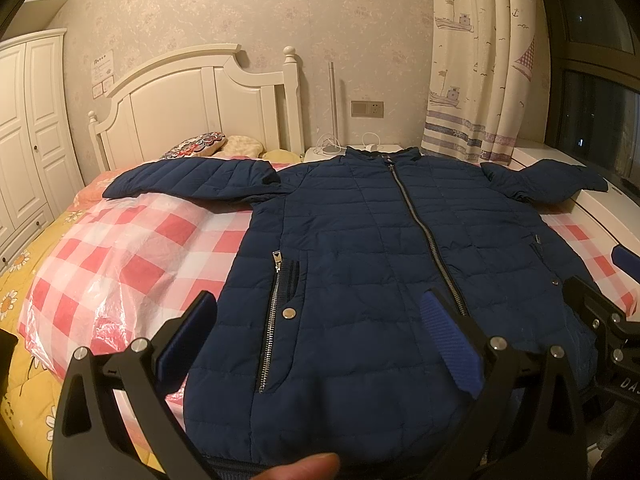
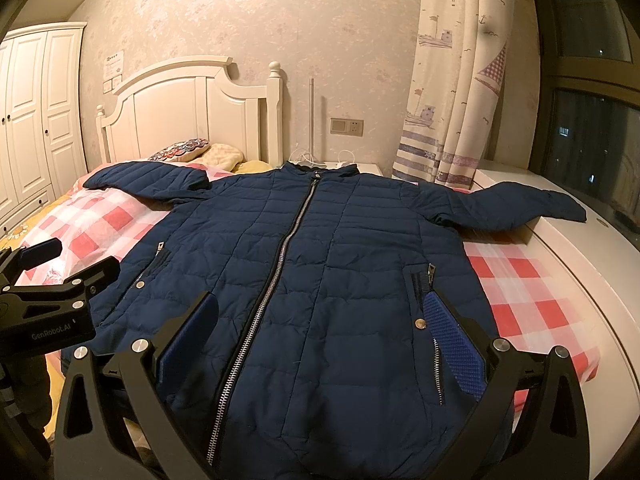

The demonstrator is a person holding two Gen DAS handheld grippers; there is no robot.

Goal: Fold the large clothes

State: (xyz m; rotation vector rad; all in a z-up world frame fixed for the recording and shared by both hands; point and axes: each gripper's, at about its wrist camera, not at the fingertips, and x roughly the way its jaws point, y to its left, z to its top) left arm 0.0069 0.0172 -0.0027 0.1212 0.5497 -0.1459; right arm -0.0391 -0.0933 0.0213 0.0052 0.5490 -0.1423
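Observation:
A navy quilted jacket lies flat and zipped on the bed, front up, collar toward the headboard, both sleeves spread sideways. It also shows in the right wrist view. My left gripper is open and empty, hovering over the jacket's lower left part near the pocket zipper. My right gripper is open and empty over the lower right part, its fingers either side of the main zipper. The left gripper also shows at the left edge of the right wrist view, and the right gripper at the right edge of the left wrist view.
The jacket rests on a red-and-white checked plastic sheet over the bed. Pillows lie by the white headboard. A nightstand with cables, a curtain and a white window ledge stand at the right. A wardrobe is at the left.

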